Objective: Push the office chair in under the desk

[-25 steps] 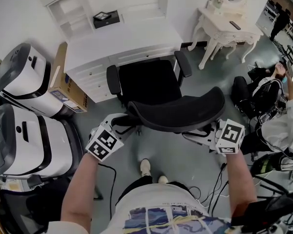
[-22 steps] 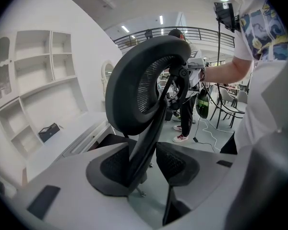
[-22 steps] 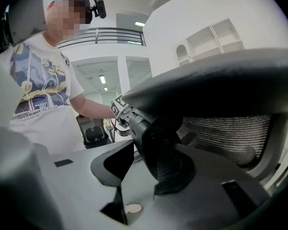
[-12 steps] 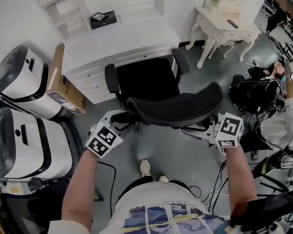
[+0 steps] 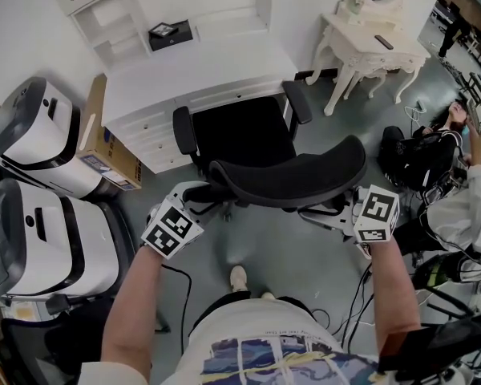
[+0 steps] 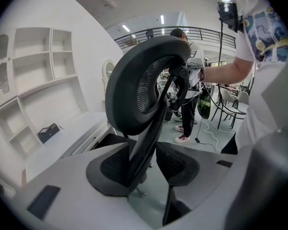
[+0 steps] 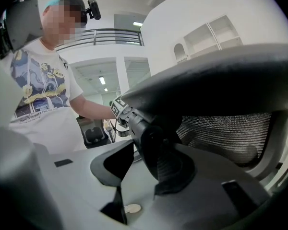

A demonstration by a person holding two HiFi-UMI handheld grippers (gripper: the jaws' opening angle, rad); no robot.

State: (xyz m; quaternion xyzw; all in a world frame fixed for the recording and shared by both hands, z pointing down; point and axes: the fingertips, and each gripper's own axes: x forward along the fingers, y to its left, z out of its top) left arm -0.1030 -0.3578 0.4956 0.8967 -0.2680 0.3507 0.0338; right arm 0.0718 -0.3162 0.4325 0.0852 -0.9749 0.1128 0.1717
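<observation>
Black mesh office chair [image 5: 284, 179], curved back clamped by left claw [image 5: 199, 200] and right claw [image 5: 330, 213].

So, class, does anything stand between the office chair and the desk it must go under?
Nothing visible does. The office chair already has its seat front at the desk, with no object between. The cardboard box stands beside the drawers, off the path. The space under the desk is hidden.
</observation>
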